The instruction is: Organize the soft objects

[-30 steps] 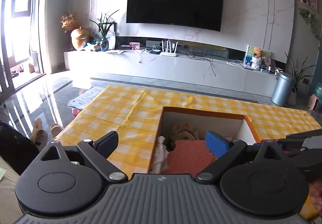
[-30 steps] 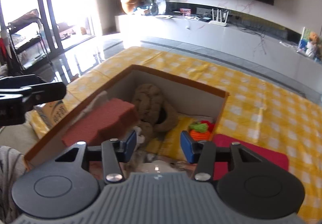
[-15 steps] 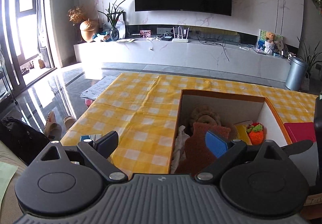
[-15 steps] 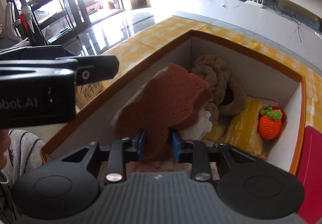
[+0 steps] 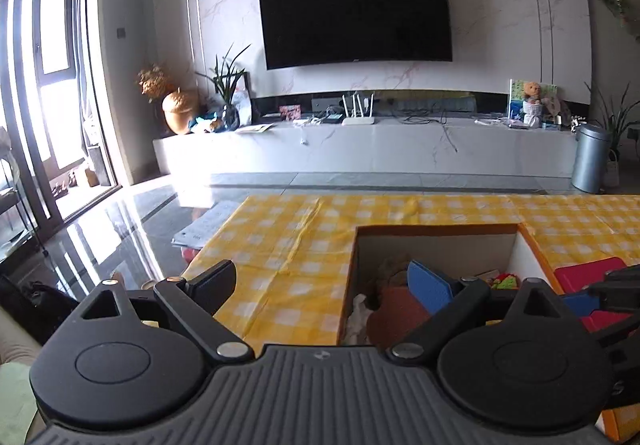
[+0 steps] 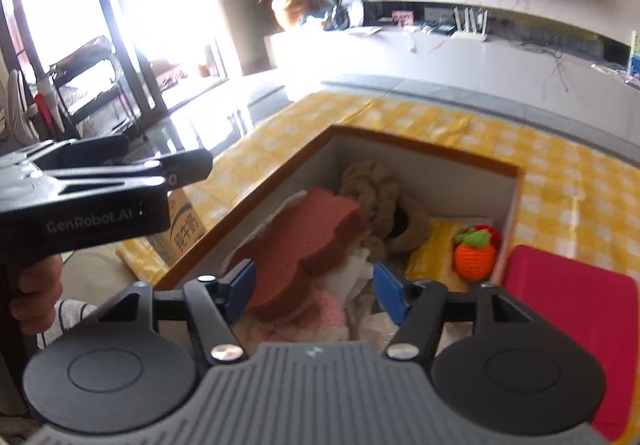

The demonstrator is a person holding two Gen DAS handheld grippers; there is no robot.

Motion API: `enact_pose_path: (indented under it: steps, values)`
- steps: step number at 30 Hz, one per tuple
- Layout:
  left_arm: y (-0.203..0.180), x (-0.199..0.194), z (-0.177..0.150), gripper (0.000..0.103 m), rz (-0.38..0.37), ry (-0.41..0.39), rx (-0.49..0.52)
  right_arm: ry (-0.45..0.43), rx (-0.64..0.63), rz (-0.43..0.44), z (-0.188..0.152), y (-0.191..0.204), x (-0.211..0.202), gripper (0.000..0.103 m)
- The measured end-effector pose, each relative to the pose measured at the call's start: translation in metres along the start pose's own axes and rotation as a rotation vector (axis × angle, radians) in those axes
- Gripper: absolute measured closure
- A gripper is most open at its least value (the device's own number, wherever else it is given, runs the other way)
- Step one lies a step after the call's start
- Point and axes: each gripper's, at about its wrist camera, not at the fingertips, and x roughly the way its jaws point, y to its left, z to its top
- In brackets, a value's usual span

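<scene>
Right gripper over near end of open box; jaws just opened wide, gripping nothing. Reddish-brown sponge lay inside box, leaning against left wall, lower edge at left pad. Crocheted carrot sat by right wall. Left gripper spread wide, empty, above checked yellow cloth beside box's left rim.

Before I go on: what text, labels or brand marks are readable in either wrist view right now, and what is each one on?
"GenRobot.AI": printed in pale letters on the black body of the left gripper, as the right wrist view shows.
Dark Chinese characters on the cardboard carton beside the box: too blurred and partly hidden to read.
Papers on the floor: print too small to read.
Nothing else is legible.
</scene>
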Motion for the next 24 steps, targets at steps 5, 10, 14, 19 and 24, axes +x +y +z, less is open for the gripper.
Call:
enact_pose_path:
  steps: [5,10,14,19,24]
  values:
    - [-0.028,-0.021,0.012,0.000,-0.148,-0.047,-0.054,-0.139,-0.014,-0.223,-0.010,-0.023,-0.073,0.012]
    - [-0.065,-0.045,0.020,0.000,-0.276,-0.100,-0.099,-0.200,0.063,-0.334,-0.033,-0.048,-0.114,0.012]
    - [-0.090,-0.048,0.021,0.001,-0.276,-0.068,-0.096,-0.203,0.010,-0.429,-0.039,-0.051,-0.120,0.012]
    - [-0.104,-0.045,0.012,0.002,-0.284,-0.059,-0.087,-0.262,0.051,-0.453,-0.046,-0.057,-0.125,0.011]
    - [-0.114,-0.042,0.005,0.001,-0.248,-0.054,-0.039,-0.278,0.121,-0.458,-0.050,-0.069,-0.122,0.011]
